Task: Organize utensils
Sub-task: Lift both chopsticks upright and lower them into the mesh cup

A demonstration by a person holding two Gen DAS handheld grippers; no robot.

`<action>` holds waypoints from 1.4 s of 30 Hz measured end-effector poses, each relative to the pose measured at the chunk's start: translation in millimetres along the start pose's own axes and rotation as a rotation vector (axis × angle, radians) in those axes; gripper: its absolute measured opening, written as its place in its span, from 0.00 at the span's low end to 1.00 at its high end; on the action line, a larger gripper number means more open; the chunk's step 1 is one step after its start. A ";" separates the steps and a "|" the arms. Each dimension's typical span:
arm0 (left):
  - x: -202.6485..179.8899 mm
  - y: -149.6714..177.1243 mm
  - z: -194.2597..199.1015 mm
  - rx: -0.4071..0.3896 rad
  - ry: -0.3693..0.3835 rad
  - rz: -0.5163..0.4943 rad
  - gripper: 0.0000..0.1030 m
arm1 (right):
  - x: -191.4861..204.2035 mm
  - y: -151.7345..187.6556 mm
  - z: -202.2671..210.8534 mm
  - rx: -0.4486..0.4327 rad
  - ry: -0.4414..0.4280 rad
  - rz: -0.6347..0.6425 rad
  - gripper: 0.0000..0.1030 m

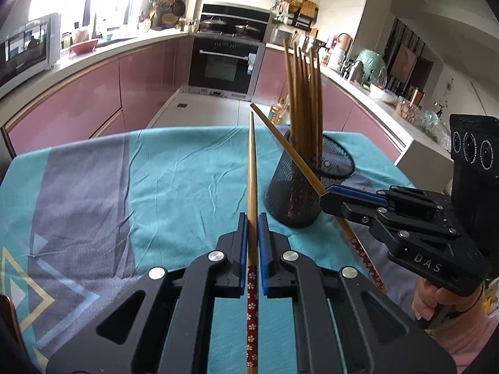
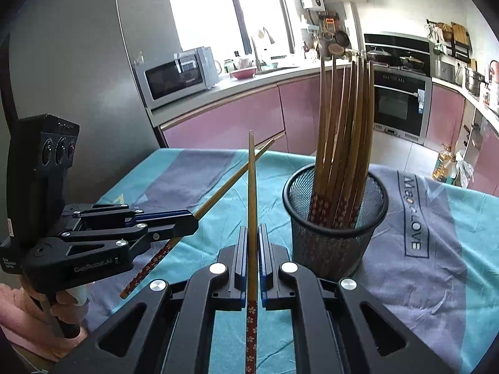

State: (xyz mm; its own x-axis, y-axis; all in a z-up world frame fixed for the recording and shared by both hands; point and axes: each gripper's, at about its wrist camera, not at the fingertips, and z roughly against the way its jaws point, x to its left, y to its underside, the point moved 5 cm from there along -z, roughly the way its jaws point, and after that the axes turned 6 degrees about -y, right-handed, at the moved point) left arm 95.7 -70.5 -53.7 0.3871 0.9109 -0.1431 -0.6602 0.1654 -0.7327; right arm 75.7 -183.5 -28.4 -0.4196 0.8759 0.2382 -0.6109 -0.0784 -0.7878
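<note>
Your black mesh cup (image 2: 335, 237) stands upright on the teal and grey cloth (image 2: 421, 280), right of centre in the right wrist view, holding a bundle of chopsticks (image 2: 343, 143) with patterned ends down and tips fanning toward the top of the frame. Your right gripper (image 2: 252, 233) is clamped on one chopstick (image 2: 252, 205) that runs up the middle of that view, tip up, just left of the cup. Your left gripper (image 1: 252, 221) likewise pinches a second chopstick (image 1: 252, 171) up the centre of its own view, with the cup at right of centre.
</note>
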 end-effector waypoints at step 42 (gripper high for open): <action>-60.1 -112.6 -1.1 -0.232 0.165 0.043 0.07 | -42.5 -91.4 28.8 -0.251 0.079 -0.007 0.05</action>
State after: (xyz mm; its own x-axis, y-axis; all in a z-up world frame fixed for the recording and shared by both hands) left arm 147.5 -144.3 36.7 0.4735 0.8385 -0.2698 -0.5207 0.0194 -0.8535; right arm 130.0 -227.3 49.8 -0.3561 0.9113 0.2069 -0.4242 0.0397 -0.9047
